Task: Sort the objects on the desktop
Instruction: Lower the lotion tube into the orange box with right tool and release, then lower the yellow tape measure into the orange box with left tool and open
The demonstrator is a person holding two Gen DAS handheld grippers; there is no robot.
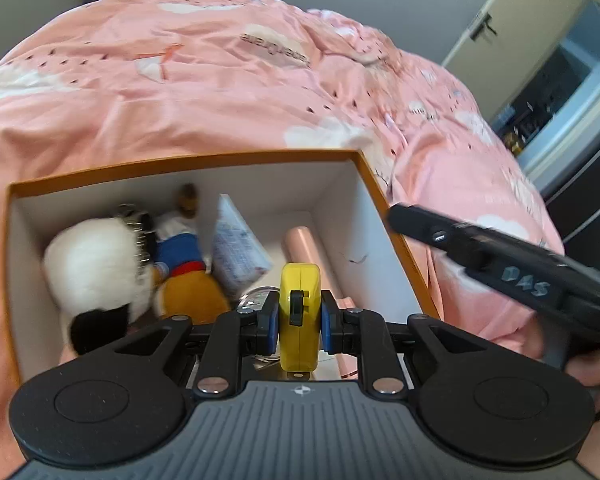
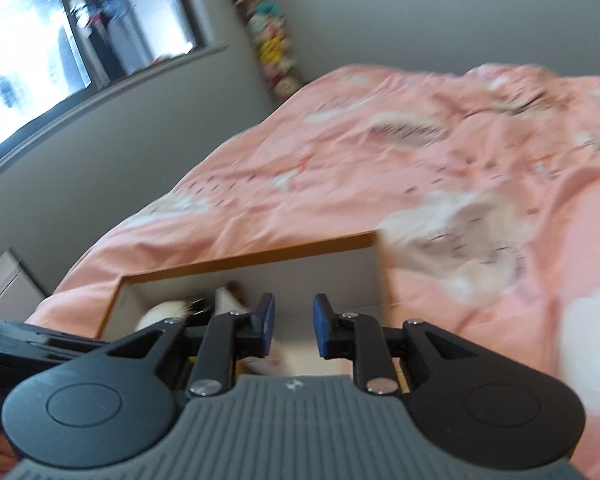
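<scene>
- Left wrist view: left gripper (image 1: 299, 316) jaws narrow, clamped on a yellow tape measure (image 1: 300, 312), blue pads touching both its sides, tape measure upright on edge, black lock tab facing the camera
- Tape measure held over the open box (image 1: 384, 204), orange rim, white inside walls, box sits on a bed with a pink duvet (image 1: 220, 92)
- Ahead-left of the jaws, inside the box: white and black plush (image 1: 96, 272), blurred; a bristled brush head (image 1: 138, 236) just behind it
- Just left of the jaws: plush doll in a blue top and orange bottom (image 1: 188, 276), brown head pointing to the far wall
- Straight ahead of the jaws: white printed packet (image 1: 240, 252) leaning tilted against the doll
- Ahead-right of the jaws: pink cylinder (image 1: 308, 248) lying along the right wall of the box
- Just behind the left pad: small shiny round thing (image 1: 258, 298), can't tell what
- Far right of the jaws: right gripper body (image 1: 500, 264) seen side-on outside the box, black, hand at its grip
- Right wrist view: blurry; right gripper (image 2: 294, 328) jaws narrowly apart, nothing between the blue pads
- Same box (image 2: 260, 258) directly ahead and below the jaws, far rim just beyond the tips; white plush (image 2: 160, 314) peeks in left of the jaws
- Pink duvet (image 2: 380, 160) fills the area ahead and right of the jaws
- Far ahead-left: window (image 2: 40, 40), and a column of stacked soft toys (image 2: 268, 32) against the wall
</scene>
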